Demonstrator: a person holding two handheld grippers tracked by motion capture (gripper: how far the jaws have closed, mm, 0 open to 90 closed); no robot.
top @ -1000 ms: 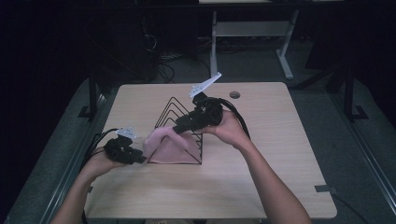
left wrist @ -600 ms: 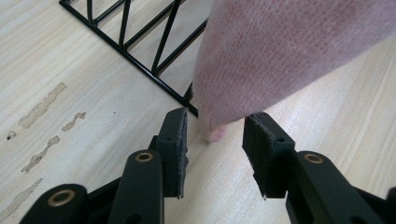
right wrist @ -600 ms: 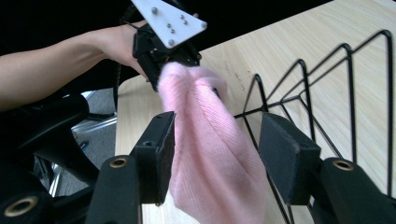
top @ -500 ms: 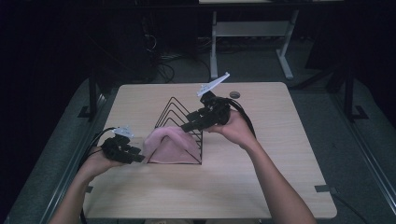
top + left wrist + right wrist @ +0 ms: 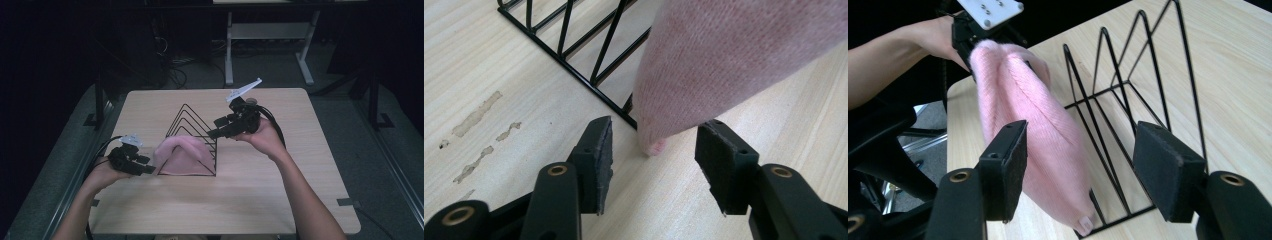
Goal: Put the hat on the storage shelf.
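Pink knit hat (image 5: pixel 181 155) was draped over the near wires of the black wire rack (image 5: pixel 192 127), on the table (image 5: pixel 280 190), its lower edge reaching down to the tabletop at the rack's front corner. Left gripper (image 5: pixel 131 161) sat just beside the hat's left side; in the left gripper view its jaws stood spread, having just been opening, with the hat's hem (image 5: pixel 659 142) hanging between the pads but neither pad pressing on it. Right gripper (image 5: pixel 220 131) hovered off the rack's right side, above the table; its jaws had also just been opening and stood spread, nothing between them, hat (image 5: pixel 1033 135) and rack (image 5: pixel 1128 100) visible ahead of them. So neither gripper had hold of it. Handling read: fuzzy knit, looked light and fully limp, no stiffness, would sag and fold under its own weight and could snag on the wire tips. Not fragile, not slippery; fibres should give pads good bite. Best hold, I'd judge: pinch the doubled hem at the bottom edge, one gripper each side, lifting straight up off the wires rather than dragging sideways.
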